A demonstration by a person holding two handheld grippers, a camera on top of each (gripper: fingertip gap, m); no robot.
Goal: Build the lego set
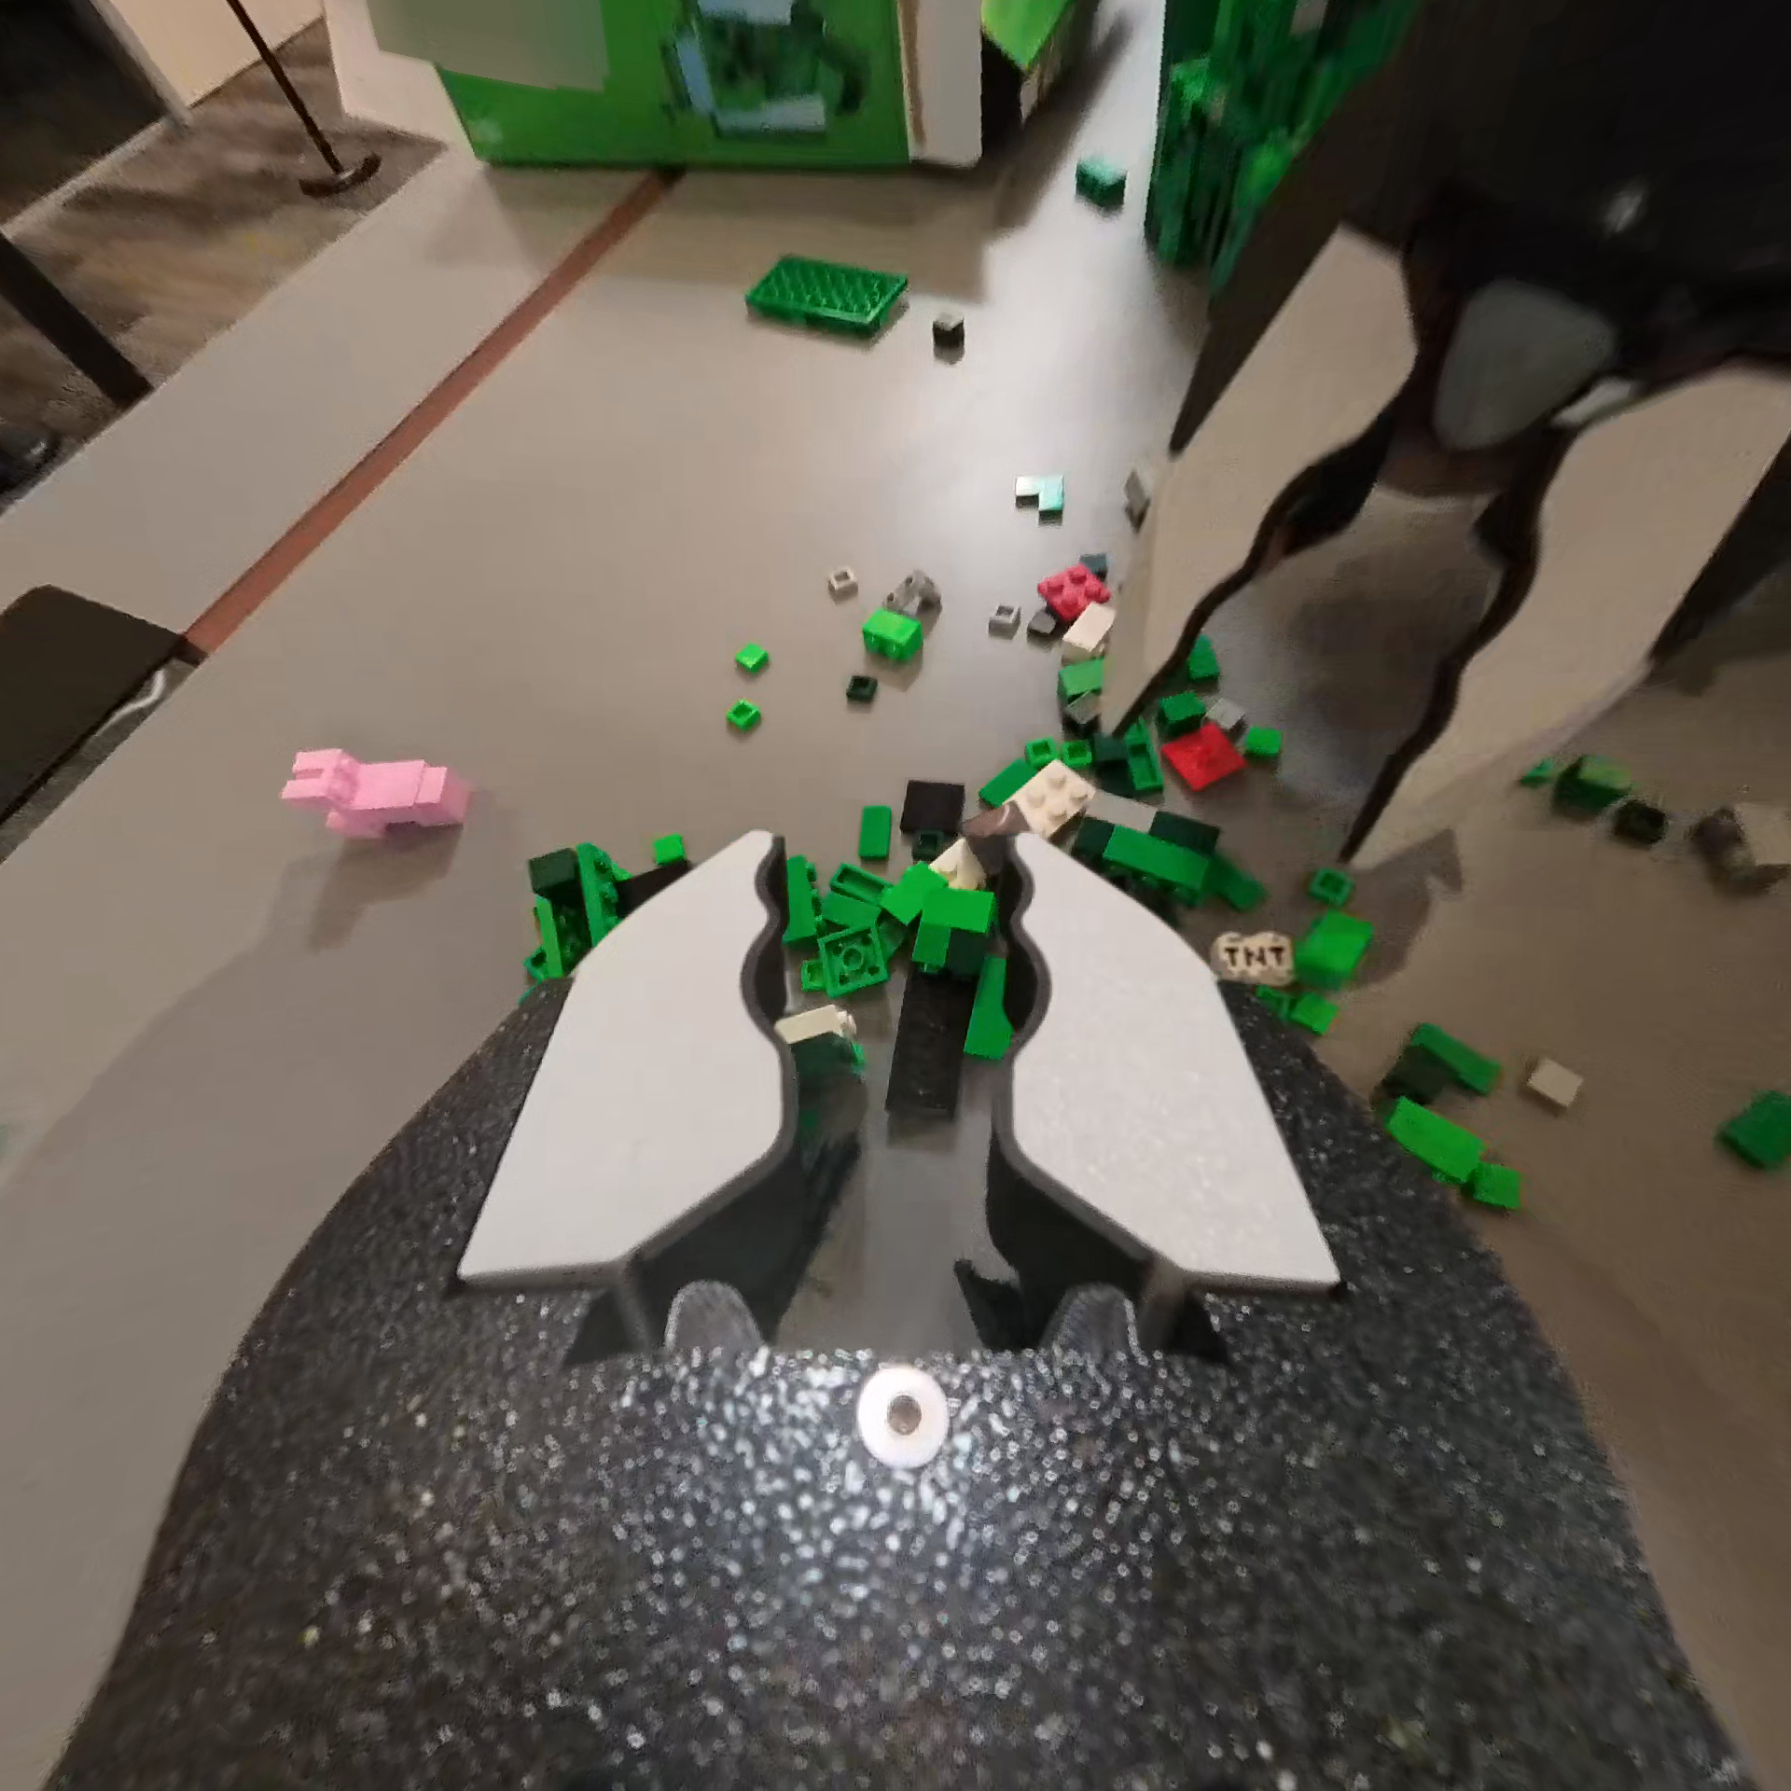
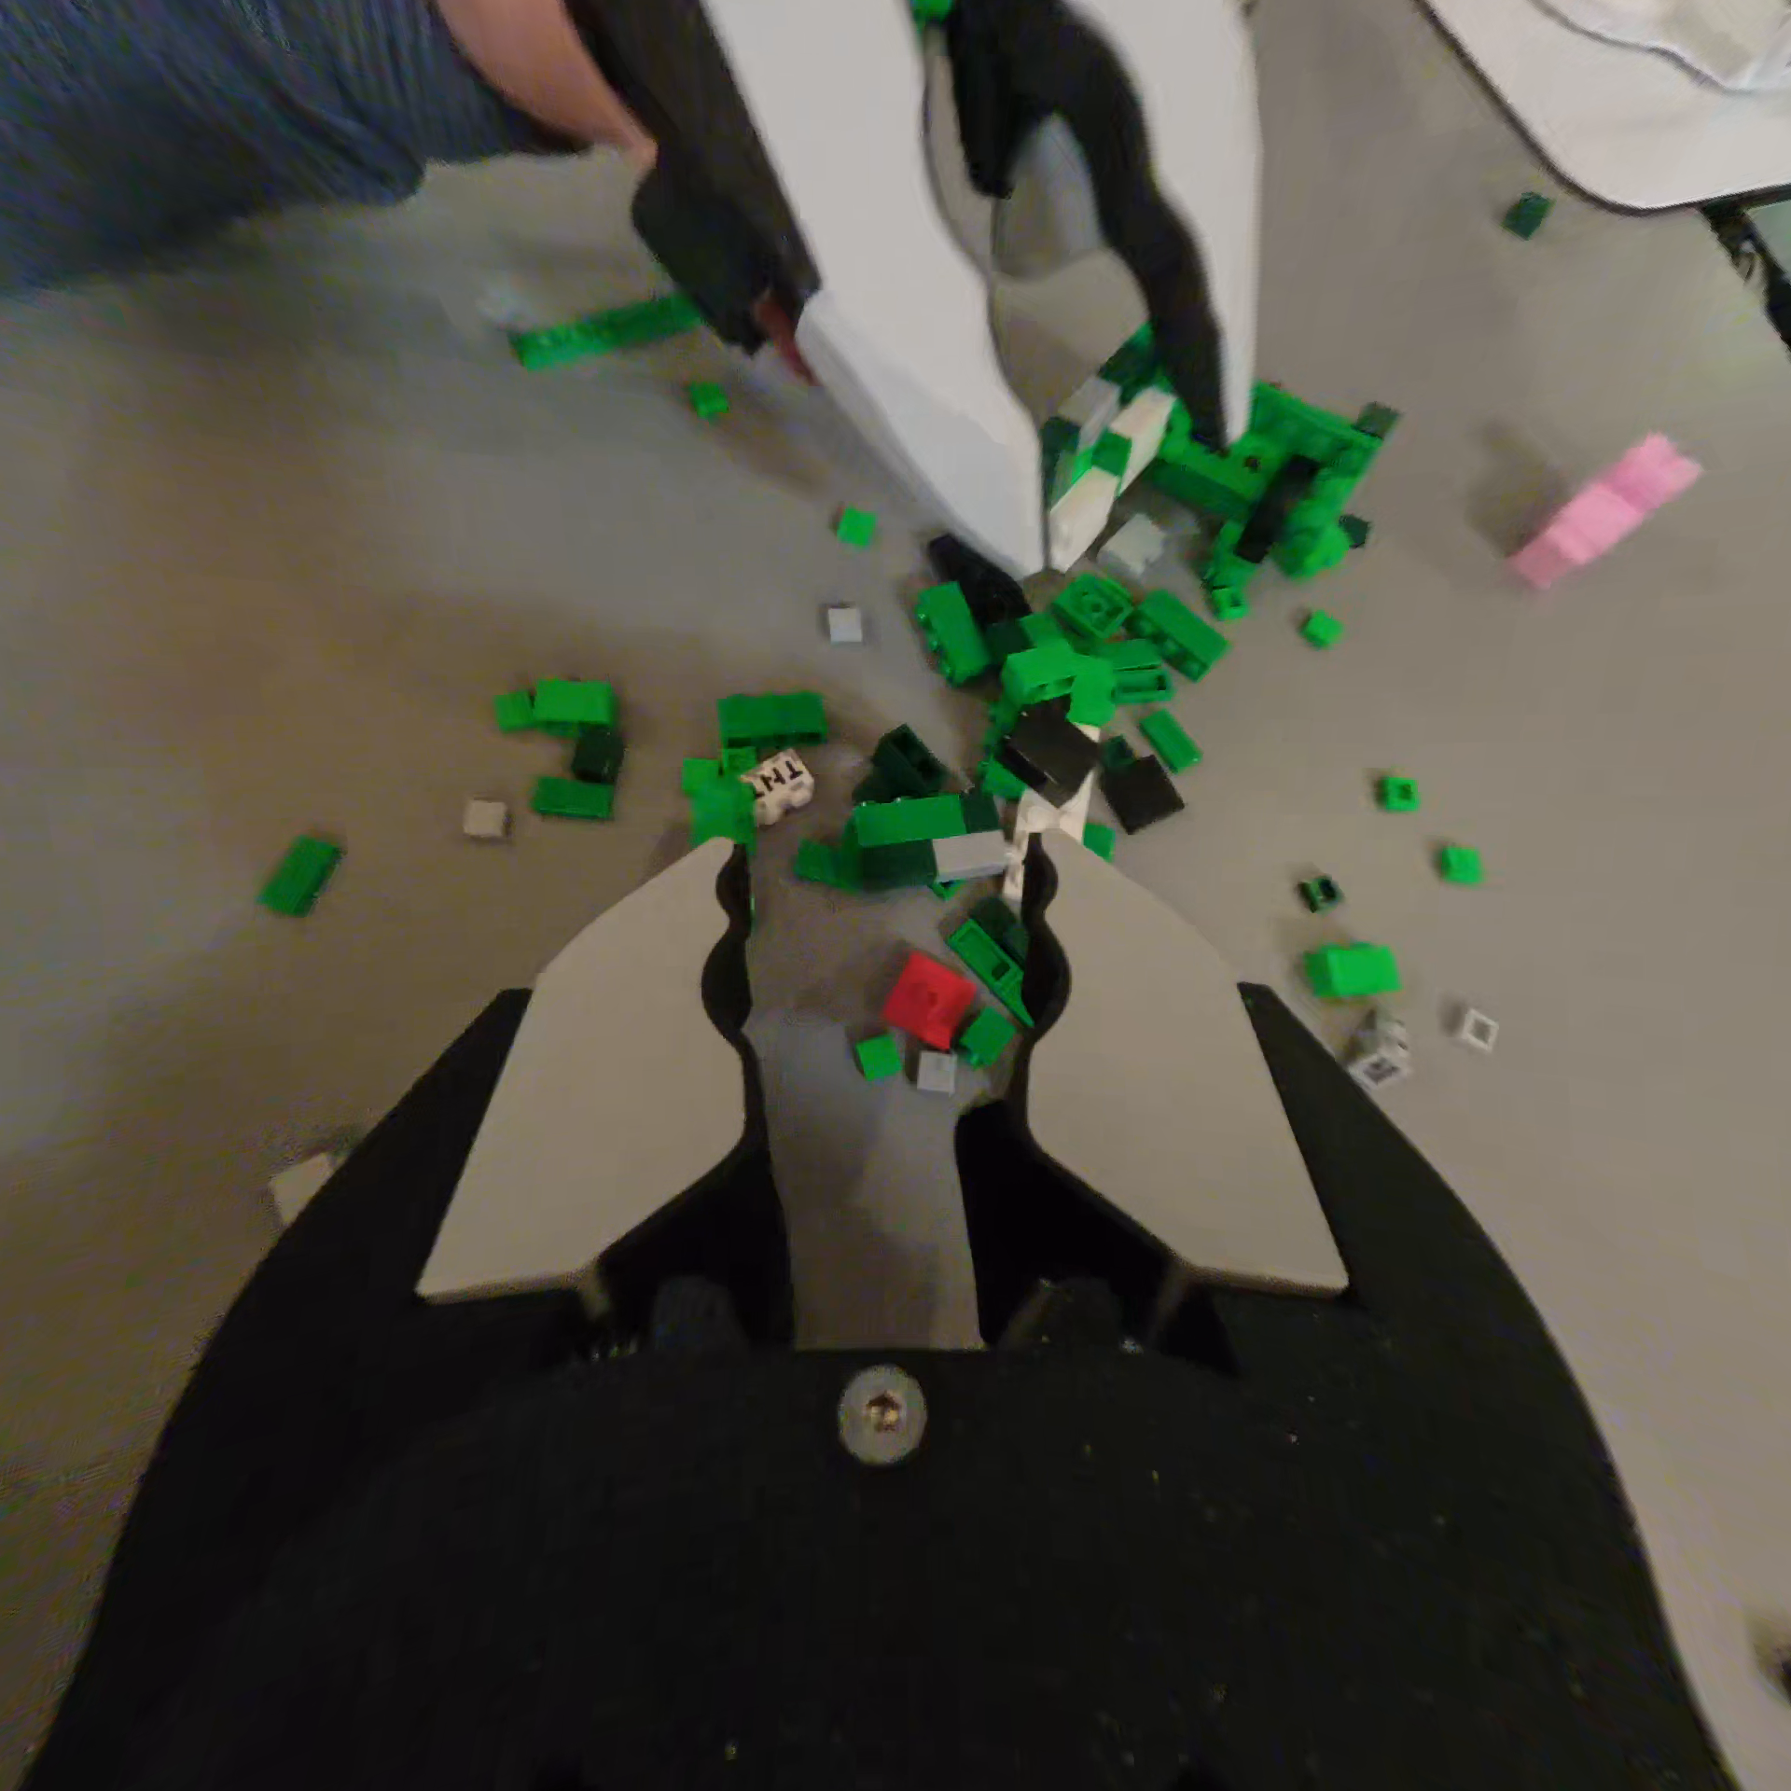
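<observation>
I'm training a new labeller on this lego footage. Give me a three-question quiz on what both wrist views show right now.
1. True or false: the left claw grips the pink blocky lego pig.
2. The flat green studded plate lies: A) near the green cardboard box, B) between the right claw's fingers.
3. Fill in: between the right claw's fingers lies a small ___ square brick.

Key: 1 false, it stands apart on the grey table; 2 A; 3 red.
</observation>
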